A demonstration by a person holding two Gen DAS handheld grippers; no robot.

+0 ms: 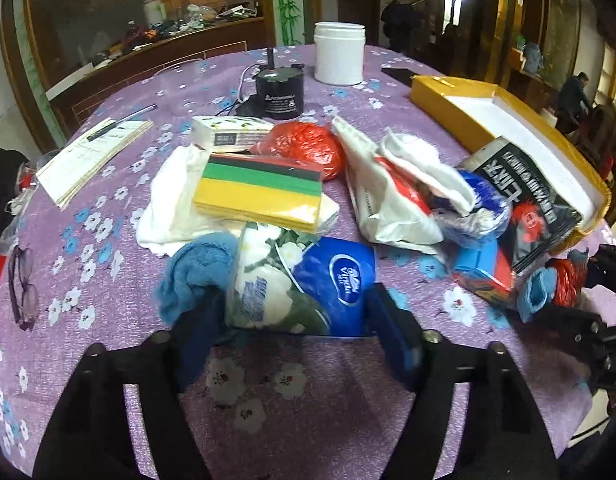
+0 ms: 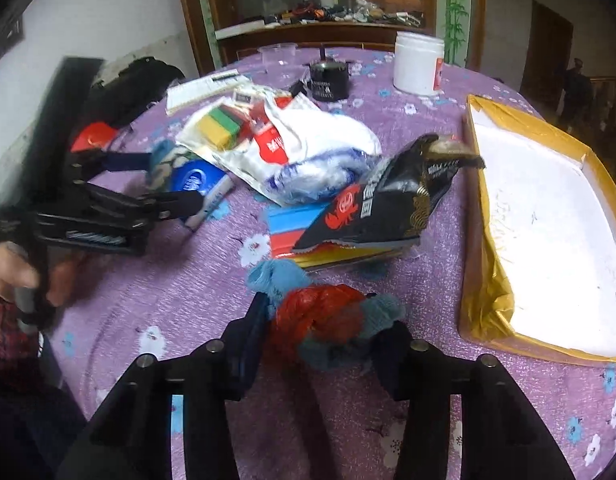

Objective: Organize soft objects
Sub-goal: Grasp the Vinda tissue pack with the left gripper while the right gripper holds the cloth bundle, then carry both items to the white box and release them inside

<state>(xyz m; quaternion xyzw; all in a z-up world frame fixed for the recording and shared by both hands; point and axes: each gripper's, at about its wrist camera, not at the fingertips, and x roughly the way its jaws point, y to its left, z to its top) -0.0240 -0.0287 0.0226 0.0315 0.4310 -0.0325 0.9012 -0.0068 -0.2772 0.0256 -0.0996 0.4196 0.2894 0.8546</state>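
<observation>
1. The left gripper (image 1: 296, 312) points down at a round table under a purple cloth printed with white and blue flowers (image 1: 292, 400). Its 2 black fingers (image 1: 392, 332) bracket a soft tissue pack in blue and flowered plastic wrap (image 1: 304, 280); the pads meet the pack's 2 sides, so the tongs are clenched on it. The pack rests on the cloth at the near edge of the pile.
2. A crumpled blue knit cloth (image 1: 196, 272) lies against the pack's left side, touching the left finger.
3. Just behind the pack, a stack of yellow, green, black and red foam sheets (image 1: 260, 192) sits on a white fabric bag (image 1: 176, 208).
4. The right gripper (image 2: 322, 332) grasps a bundle of red crinkled plastic wrapped with blue-grey knit fabric (image 2: 324, 316); both pads press on its sides. The bundle sits low over the cloth, near the front of the table; whether it touches the cloth cannot be told.
5. Beyond the bundle, a black snack bag with a red crab print (image 2: 388, 208) lies tilted on a flat blue-and-red box (image 2: 292, 232).
6. A shallow gold-edged cardboard box with a white inside (image 2: 484, 216) stands to the right, near the bundle but apart.
7. A white plastic jar (image 2: 418, 64) and a black cylinder with a cord (image 2: 328, 80) stand upright at the far side.
</observation>
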